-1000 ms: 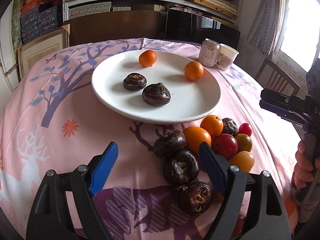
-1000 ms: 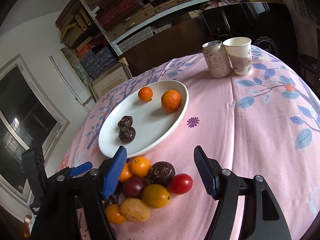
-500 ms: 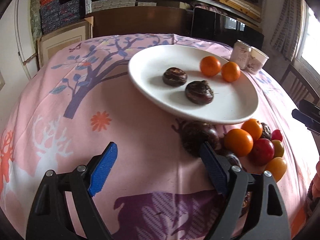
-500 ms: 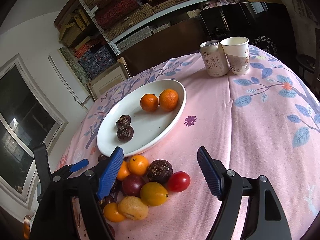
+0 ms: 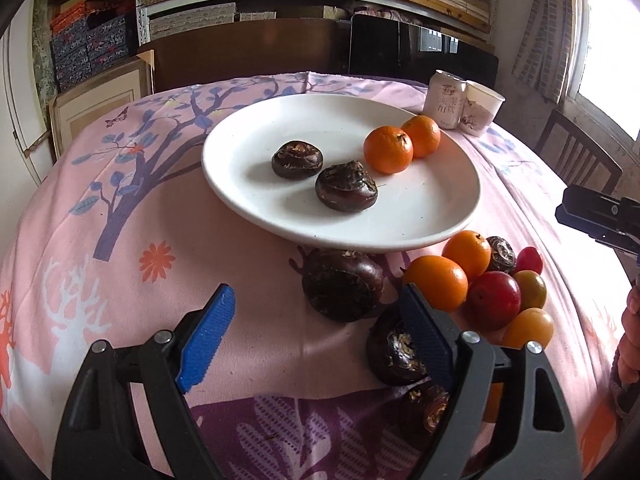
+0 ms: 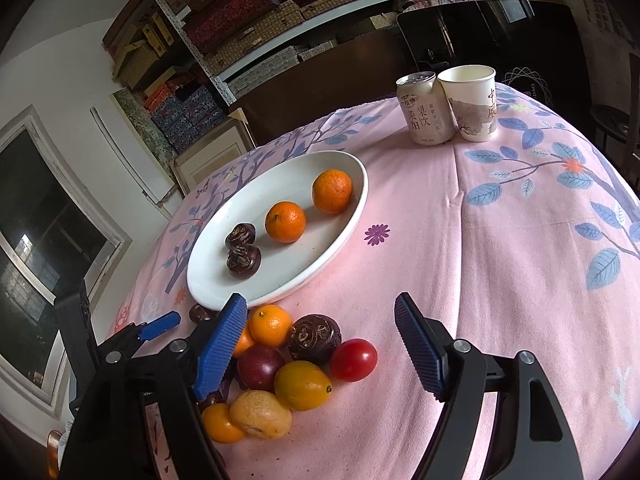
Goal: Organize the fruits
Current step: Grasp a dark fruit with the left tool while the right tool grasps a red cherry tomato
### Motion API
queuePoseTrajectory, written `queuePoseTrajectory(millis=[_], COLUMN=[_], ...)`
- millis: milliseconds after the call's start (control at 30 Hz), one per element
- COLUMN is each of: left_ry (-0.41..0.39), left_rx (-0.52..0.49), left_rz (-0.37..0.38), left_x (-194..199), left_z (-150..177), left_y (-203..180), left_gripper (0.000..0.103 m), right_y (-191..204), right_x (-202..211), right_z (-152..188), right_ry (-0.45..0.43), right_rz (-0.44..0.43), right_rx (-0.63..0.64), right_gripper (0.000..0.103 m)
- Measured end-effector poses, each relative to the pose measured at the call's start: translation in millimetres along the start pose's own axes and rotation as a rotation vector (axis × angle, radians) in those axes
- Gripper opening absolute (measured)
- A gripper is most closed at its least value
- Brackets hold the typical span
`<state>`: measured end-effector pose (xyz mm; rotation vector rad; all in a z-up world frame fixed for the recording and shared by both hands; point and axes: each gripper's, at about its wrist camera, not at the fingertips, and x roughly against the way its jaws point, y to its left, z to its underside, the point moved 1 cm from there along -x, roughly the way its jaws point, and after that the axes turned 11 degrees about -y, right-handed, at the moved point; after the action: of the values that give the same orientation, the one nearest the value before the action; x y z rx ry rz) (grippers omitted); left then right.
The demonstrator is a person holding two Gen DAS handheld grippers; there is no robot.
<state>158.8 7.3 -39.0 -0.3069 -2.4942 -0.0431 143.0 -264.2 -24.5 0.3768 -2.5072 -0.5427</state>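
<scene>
1. Left wrist view: compared with a second ago, the left tool (image 5: pixel 316 336) has been swung leftward and brought nearer the white plate (image 5: pixel 256 196); the loose fruit pile (image 5: pixel 480 284), formerly ahead of the fingers, is now seen to the right. The tool is held wide and empty, with one dark water chestnut (image 5: pixel 342 285) lying on the desk just ahead between its fingers, close to the plate's near rim. A grasp of that chestnut is judged to be lined up.
2. On the plate, the two oranges (image 5: pixel 402 146) that stood well apart earlier are now seen side by side, near the two plated chestnuts (image 5: pixel 320 174).
3. Right wrist view: the right tool (image 6: pixel 320 352) has been shifted only slightly. It is held wide, empty, over the pile (image 6: pixel 288 364). The can (image 6: pixel 423 108) and paper cup (image 6: pixel 472 102) are unchanged.
</scene>
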Motion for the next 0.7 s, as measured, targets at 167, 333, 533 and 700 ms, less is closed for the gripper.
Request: queuePoseTrajectory(millis=[167, 333, 533, 700], left_ry=[0.043, 0.049, 0.048, 0.041], left_rx=[0.045, 0.054, 0.044, 0.085], left_rz=[0.051, 0.094, 0.079, 0.062], left_x=[-14.7, -17.7, -8.5, 1.0], left_z=[-0.7, -0.9, 2.9, 2.7], left_y=[3.4, 2.1, 7.4, 20.9], left_gripper=[0.058, 0.047, 0.042, 0.042], right_y=[1.2, 2.1, -5.3, -16.7], right_x=[-2.5, -9.6, -15.7, -12.1], right_z=[1.2, 6.1, 11.1, 21.5], right_ry=[0.011, 0.052, 0.098, 0.146], right_rz=[0.0, 0.003, 0.015, -0.01], right_rx=[0.009, 0.02, 0.015, -0.03], right_gripper=[0.077, 0.077, 0.077, 0.064])
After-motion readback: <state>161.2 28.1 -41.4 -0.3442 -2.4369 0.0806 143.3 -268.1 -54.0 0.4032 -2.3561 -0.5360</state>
